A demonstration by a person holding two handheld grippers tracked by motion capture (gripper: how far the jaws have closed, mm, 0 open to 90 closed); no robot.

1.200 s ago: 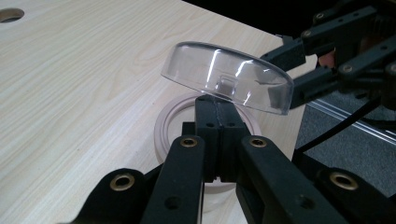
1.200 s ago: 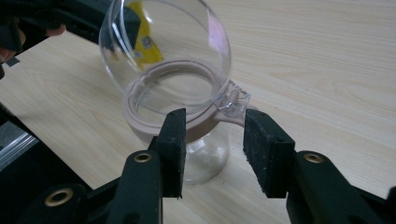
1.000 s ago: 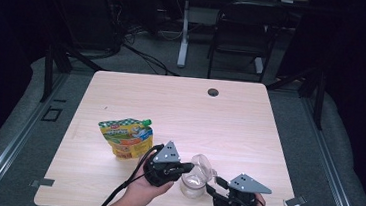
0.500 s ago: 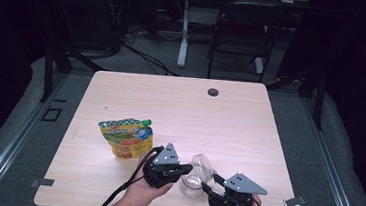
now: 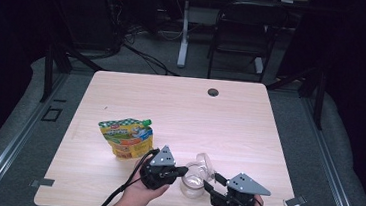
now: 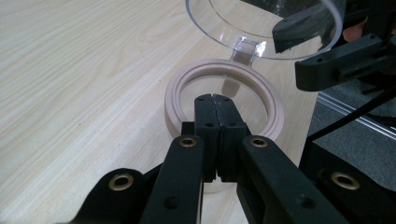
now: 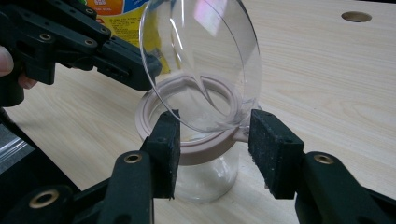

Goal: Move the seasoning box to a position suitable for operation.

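Two handheld grippers worked at a clear jar with a hinged lid near the table's front edge.

The glass jar (image 5: pixel 194 184) stood upright on the wooden table (image 5: pixel 180 108), its clear round lid (image 7: pixel 201 60) swung up on the hinge and tilted above the pale pink rim ring (image 6: pixel 224 100). The left gripper (image 5: pixel 181 171) had its jaws pressed fully together, their tips resting at the near side of that ring with nothing between them. The right gripper (image 7: pixel 212 140) stood with its jaws spread on either side of the lid's lower edge and the ring; its jaws had just narrowed slightly, and whether the pads touched the lid could not be told. A yellow and green spouted food pouch (image 5: pixel 125 137) lay to the left of the jar.
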